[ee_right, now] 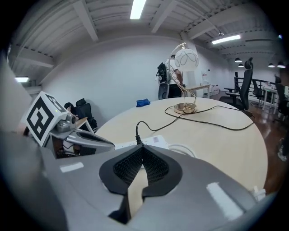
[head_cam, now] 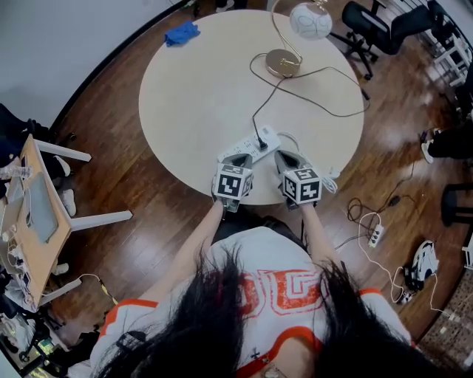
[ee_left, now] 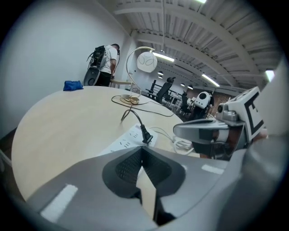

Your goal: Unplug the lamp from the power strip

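A lamp with a gold base (head_cam: 283, 63) and a white globe (head_cam: 310, 21) stands at the far side of the round table (head_cam: 192, 96). Its black cord runs to a black plug (head_cam: 260, 142) seated in the white power strip (head_cam: 250, 147) near the front edge. My left gripper (head_cam: 236, 158) sits just left of the strip's near end, shut and empty. My right gripper (head_cam: 288, 158) is to the strip's right, also shut with nothing between its jaws. In the left gripper view the plug (ee_left: 145, 134) stands just beyond the closed tips (ee_left: 142, 149). The right gripper view shows the plug (ee_right: 138, 139) right ahead of its tips (ee_right: 142, 148).
A blue cloth (head_cam: 181, 33) lies at the table's far left edge. The strip's white cable (head_cam: 326, 180) coils off the right edge. Office chairs (head_cam: 377, 28) stand beyond the table, another power strip (head_cam: 375, 235) lies on the floor, and a wooden desk (head_cam: 33, 214) stands at the left.
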Tool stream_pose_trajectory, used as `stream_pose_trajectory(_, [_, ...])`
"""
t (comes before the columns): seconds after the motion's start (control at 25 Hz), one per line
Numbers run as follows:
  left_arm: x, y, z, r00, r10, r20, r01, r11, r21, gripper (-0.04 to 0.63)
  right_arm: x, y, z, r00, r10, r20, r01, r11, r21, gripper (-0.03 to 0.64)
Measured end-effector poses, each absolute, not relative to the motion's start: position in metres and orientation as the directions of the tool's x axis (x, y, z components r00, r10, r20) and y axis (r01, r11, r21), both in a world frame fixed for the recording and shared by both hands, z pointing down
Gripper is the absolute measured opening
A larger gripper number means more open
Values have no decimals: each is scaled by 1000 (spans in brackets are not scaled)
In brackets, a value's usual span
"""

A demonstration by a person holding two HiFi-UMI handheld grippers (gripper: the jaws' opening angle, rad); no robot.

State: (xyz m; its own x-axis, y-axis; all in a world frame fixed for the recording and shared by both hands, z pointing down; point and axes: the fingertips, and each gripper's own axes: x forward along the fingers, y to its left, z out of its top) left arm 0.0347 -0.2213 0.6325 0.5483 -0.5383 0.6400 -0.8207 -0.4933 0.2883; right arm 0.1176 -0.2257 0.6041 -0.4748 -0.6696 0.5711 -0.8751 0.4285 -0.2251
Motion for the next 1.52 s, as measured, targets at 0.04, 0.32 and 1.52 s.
stream_pose_trajectory(0.04, [35, -219, 625, 549, -555, 625, -822, -491, 287, 1, 117, -223, 603, -483, -668, 566, -871, 434, -230, 3])
stream_pose_trajectory(0.32, [27, -198, 563, 539, -684, 491, -842, -434, 321, 0, 117, -202, 583, -535, -668, 518, -842, 475, -256, 2])
stream_pose_trajectory(1.52, [0, -107, 485, 496, -817, 292, -839, -365, 404, 1, 97, -124, 527, -551, -732, 400, -834, 479, -273, 2])
